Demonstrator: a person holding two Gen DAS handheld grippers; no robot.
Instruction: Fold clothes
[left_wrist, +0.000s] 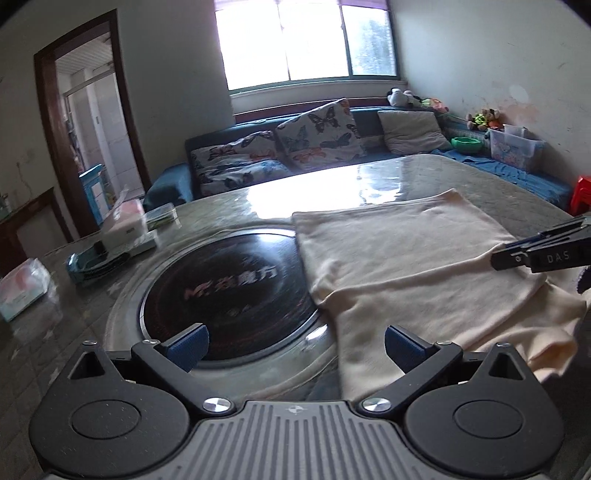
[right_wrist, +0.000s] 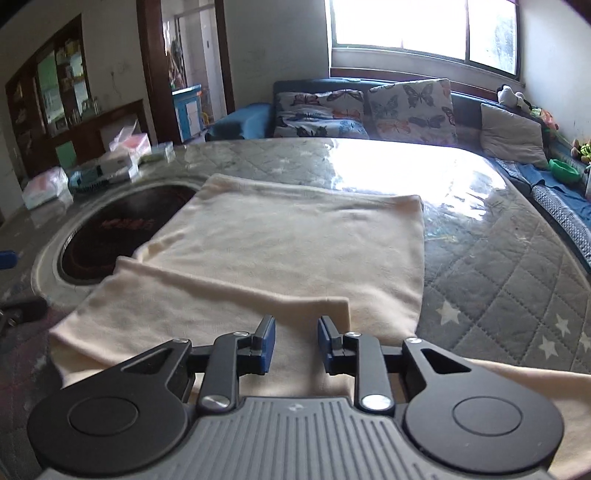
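On the desk (right_wrist: 509, 266), under a glossy clear sheet over grey quilted cloth with white stars, lies a cream garment (right_wrist: 288, 243), soft knit, folded into a rough rectangle. It covers the middle of the desk and its left edge overlaps a round black glass hob (left_wrist: 229, 291) sunk in a pale ring. Reddish characters are printed on the hob glass; they are too blurred to read.

In the right wrist view the right gripper (right_wrist: 295, 349) hovers at the near edge of the garment, over a folded flap. Its blue ribbed fingers (right_wrist: 266, 345) stand a little apart with cloth lying beneath the gap; the pads do not press on it. In the left wrist view the same gripper comes in from the right edge, and white letters "DAS" show on its black body.

The left gripper (left_wrist: 295, 349) hangs over the hob's near rim and the garment's left edge, its blue fingers (left_wrist: 190, 347) spread wide, holding nothing.

Along the desk's far left edge sit a white box (left_wrist: 123, 225) with small dark print I cannot read, a green packet (left_wrist: 160, 218), a blue tray (left_wrist: 94, 262) and a soft plastic pack (left_wrist: 22, 291).

Beyond the desk a blue sofa (left_wrist: 173, 181) carries butterfly cushions (left_wrist: 321, 129) and a plain grey one (left_wrist: 412, 131). Plush toys (left_wrist: 402, 98) sit by the window (left_wrist: 310, 40).
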